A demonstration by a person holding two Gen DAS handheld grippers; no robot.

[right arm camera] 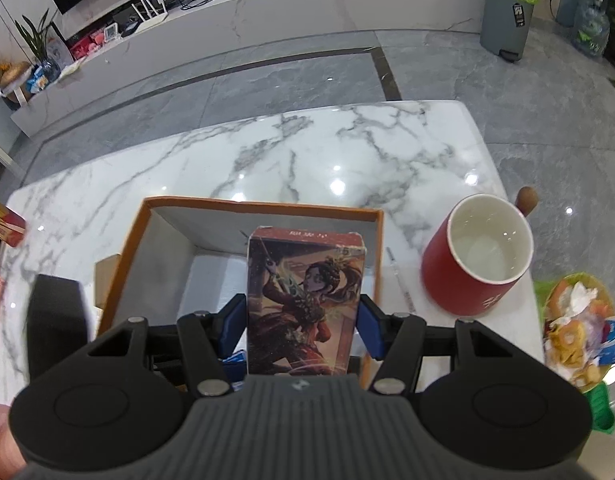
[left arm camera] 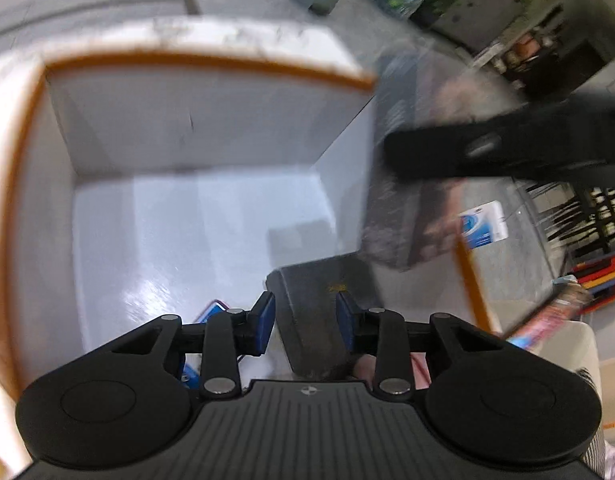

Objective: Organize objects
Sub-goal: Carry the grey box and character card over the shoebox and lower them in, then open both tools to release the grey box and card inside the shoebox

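Observation:
An orange-rimmed white box stands open on the marble table. My right gripper is shut on a card box printed with a figure in red, held upright above the open box's right half. In the left wrist view my left gripper hangs over the same box, with its blue pads pressed on a dark grey block. Much of that view is blurred. The right gripper and its card box show there as a smear at the right.
A red mug with a white inside stands right of the box, a thin stick between them. A green bowl of scraps sits at the table's right edge. A red pack lies far left. A blue-white item lies in the box.

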